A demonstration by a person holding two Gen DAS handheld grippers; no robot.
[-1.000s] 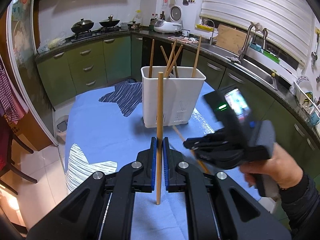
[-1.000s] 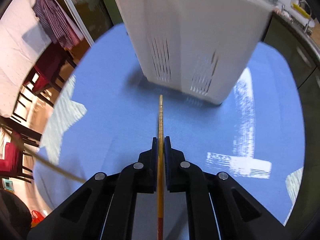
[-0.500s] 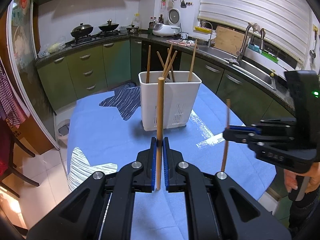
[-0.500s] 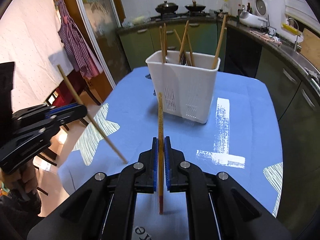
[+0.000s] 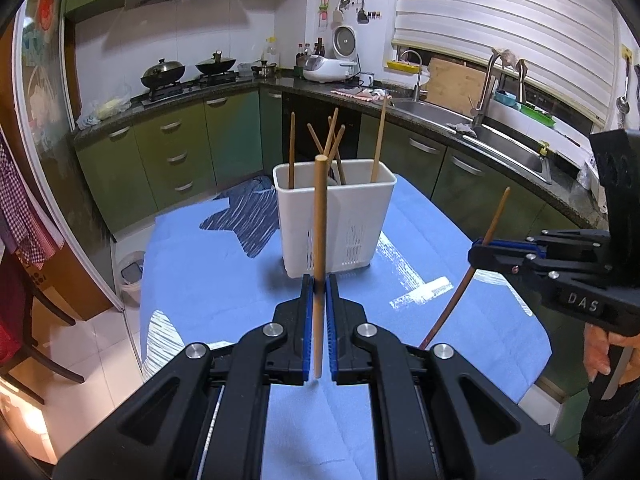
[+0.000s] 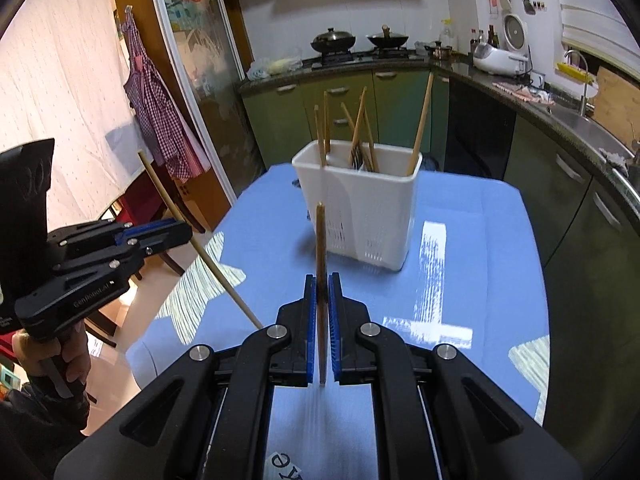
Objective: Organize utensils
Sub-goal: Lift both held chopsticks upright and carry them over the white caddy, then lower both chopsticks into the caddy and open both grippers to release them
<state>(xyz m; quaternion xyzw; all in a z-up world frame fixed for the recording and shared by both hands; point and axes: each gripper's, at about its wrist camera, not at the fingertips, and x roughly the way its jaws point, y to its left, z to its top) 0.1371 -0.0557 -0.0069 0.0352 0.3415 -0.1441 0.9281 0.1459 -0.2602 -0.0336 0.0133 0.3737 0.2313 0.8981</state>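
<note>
I have the left gripper clamped on a pale chopstick, held upright above the blue worktop. The right gripper is clamped on a darker chopstick, tilted slightly. Both grippers are near me; the white holder, with several chopsticks standing inside, sits farther off at centre

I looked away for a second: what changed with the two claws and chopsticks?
The right claw rose from low beside the white holder, lifting its chopstick off the blue cloth. The left claw stayed put, clamped on its chopstick. Holder unmoved.
</note>
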